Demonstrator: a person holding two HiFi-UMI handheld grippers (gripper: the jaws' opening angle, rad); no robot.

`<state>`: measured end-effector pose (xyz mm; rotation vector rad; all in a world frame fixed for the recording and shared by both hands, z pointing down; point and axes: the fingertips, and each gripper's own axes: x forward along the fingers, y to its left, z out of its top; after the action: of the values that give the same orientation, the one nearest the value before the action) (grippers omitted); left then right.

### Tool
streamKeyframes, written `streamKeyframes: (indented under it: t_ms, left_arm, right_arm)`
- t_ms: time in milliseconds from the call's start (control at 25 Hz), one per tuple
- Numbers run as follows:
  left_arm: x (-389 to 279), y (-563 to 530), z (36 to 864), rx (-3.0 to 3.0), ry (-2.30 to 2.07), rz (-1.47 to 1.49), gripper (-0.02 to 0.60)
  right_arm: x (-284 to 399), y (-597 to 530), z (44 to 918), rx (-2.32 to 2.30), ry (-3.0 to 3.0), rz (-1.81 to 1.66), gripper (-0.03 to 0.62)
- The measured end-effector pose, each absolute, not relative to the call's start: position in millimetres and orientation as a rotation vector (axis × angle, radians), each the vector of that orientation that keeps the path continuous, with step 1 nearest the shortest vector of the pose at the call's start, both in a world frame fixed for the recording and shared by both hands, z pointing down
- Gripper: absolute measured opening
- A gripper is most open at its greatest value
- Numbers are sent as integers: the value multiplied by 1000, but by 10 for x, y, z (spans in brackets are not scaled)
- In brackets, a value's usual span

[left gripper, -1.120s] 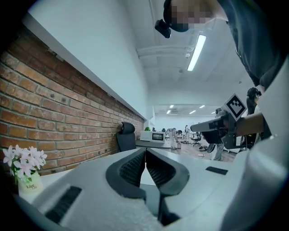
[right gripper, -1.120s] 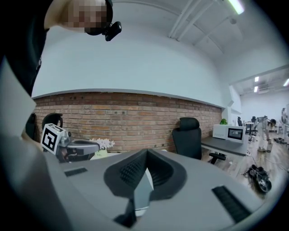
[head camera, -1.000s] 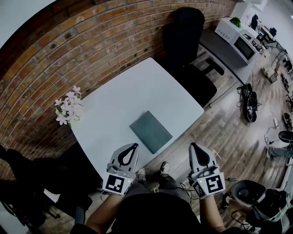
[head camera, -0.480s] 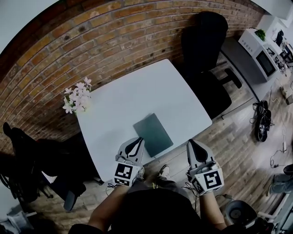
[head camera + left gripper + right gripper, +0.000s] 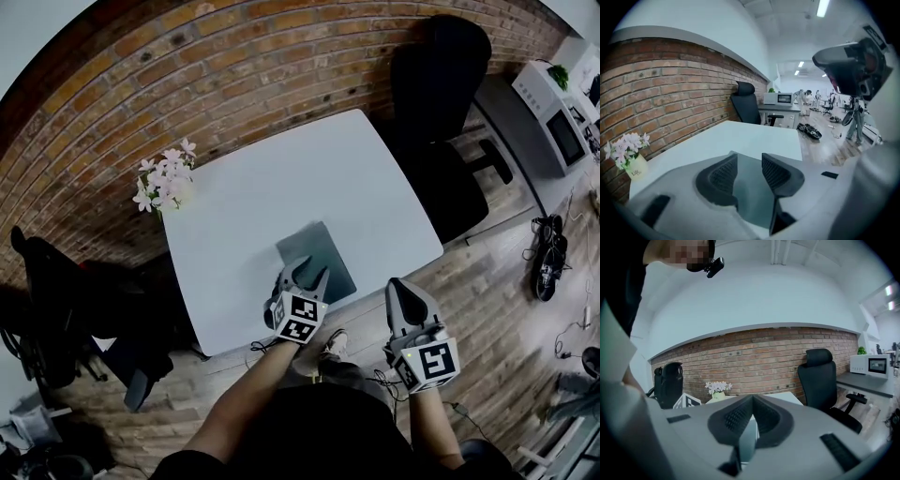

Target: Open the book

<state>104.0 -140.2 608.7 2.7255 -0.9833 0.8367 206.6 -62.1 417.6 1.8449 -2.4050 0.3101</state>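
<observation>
We hold the left claw (image 5: 307, 272) tipped downward over the near end of the book (image 5: 317, 246), its jaws spread partway. They have just been opening. Through the left gripper view the dark teal cover shows in the gap between the two ribbed pads (image 5: 719, 178), and neither pad presses on it; we cannot tell whether the tips touch the cover. The book lies closed and flat on the white table (image 5: 281, 173), running from directly beneath this claw out ahead of it, close to the table edge nearest us.

The right claw (image 5: 399, 285) hangs off to the right of the left one, past the table edge and above the wooden floor (image 5: 487, 281) — its jaws are pressed together with nothing between them, as the right gripper view shows plainly. The book sits to this claw's left, apart from it.

Well ahead and to the left of the left claw, a small pot of pale pink flowers (image 5: 164, 180) stands at the table's far corner against the brick wall (image 5: 187, 66). Ahead and to the right of both claws, beyond the table, is a black office chair (image 5: 441, 84).
</observation>
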Motion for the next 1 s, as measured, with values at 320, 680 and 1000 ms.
streamKeyframes:
  t_ms: [320, 680, 1000]
  left_arm:
    - [1632, -945, 6719, 2773, -658, 1082, 295]
    - [1743, -886, 6927, 2791, -599, 1169, 308]
    - [1849, -802, 7089, 2768, -546, 1220, 320]
  right_arm:
    - [2198, -598, 4301, 1798, -2413, 363, 12]
    - [2343, -540, 4529, 1740, -2392, 387, 12]
    - [2387, -585, 4610, 1717, -2403, 404, 12]
